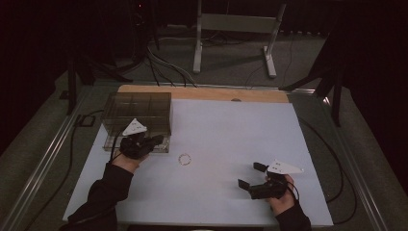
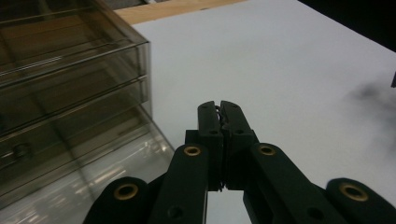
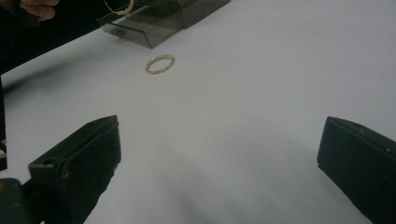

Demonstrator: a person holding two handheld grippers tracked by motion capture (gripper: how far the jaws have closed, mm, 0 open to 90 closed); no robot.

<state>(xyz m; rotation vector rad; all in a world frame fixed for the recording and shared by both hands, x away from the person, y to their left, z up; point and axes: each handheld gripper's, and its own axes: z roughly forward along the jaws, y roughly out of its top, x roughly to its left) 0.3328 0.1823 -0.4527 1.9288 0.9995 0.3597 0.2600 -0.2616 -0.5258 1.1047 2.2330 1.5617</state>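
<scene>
At about nine o'clock on the white table top (image 1: 231, 125), the left gripper (image 1: 156, 139) hovers over the pulled-out bottom drawer (image 1: 161, 146) of a smoky clear drawer box (image 1: 137, 111). Its own view shows the two jaws pressed together; something thin and wiry seems pinched between the tips, and the right gripper view shows a gold loop (image 3: 119, 8) dangling at the hand above that drawer, though I cannot tell for sure what it is. Just toward six o'clock of the box, near the table's middle, a gold beaded bracelet (image 1: 184, 159) lies flat and apart from everything. At four o'clock the right gripper (image 1: 250, 175) rests low with its jaws spread wide, pointing toward the bracelet but well short of it.

My judgement of the risks: a thin ring lying flat gives the jaws little to bite, so it may skate away or slip out. Any carried loop could snag the drawer's front wall.

A wooden strip (image 1: 202, 93) edges the table at twelve o'clock; beyond lie grey carpet, cables and a white stand frame (image 1: 235, 29) in a dim room.
</scene>
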